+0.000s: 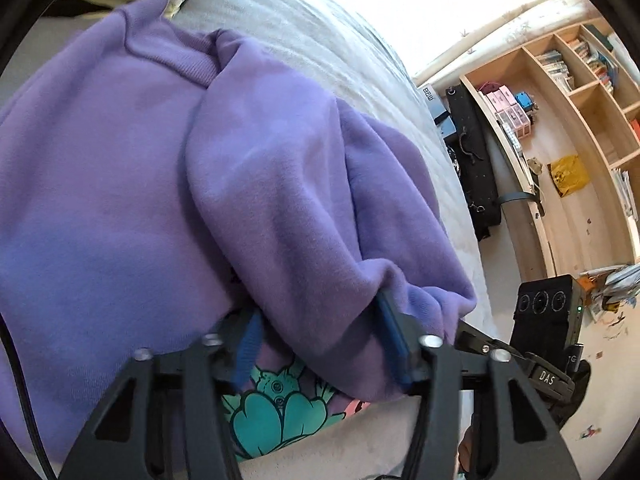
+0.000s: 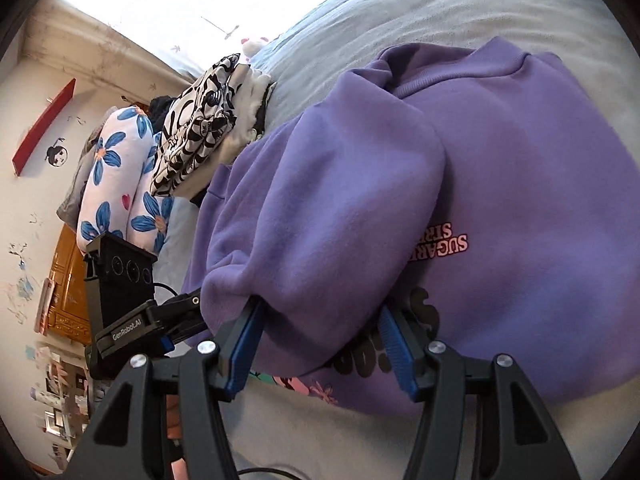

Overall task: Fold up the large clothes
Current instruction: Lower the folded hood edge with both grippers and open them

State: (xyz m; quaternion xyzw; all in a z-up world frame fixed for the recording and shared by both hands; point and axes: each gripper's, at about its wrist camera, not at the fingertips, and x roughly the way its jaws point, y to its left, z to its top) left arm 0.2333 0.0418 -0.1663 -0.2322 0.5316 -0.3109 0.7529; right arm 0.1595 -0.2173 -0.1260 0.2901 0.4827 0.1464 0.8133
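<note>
A purple sweatshirt (image 1: 120,184) lies on the grey bed (image 1: 304,28), with a teal and pink print at its near hem. Its two sleeves are folded in over the body. My left gripper (image 1: 320,340) stands open with its blue pads either side of a sleeve's cuff end (image 1: 400,292). My right gripper (image 2: 320,344) stands open around the other sleeve's end (image 2: 320,264), above the pink lettering (image 2: 444,244). The sweatshirt also shows in the right wrist view (image 2: 540,184). Each gripper shows in the other's view, low at the side.
Folded clothes (image 2: 196,128) and a blue-flowered pillow (image 2: 120,176) lie at the bed's head. A wooden bookshelf (image 1: 568,132) and a black case (image 1: 472,148) stand beside the bed. Bare grey bedding (image 2: 400,432) lies in front of the sweatshirt's hem.
</note>
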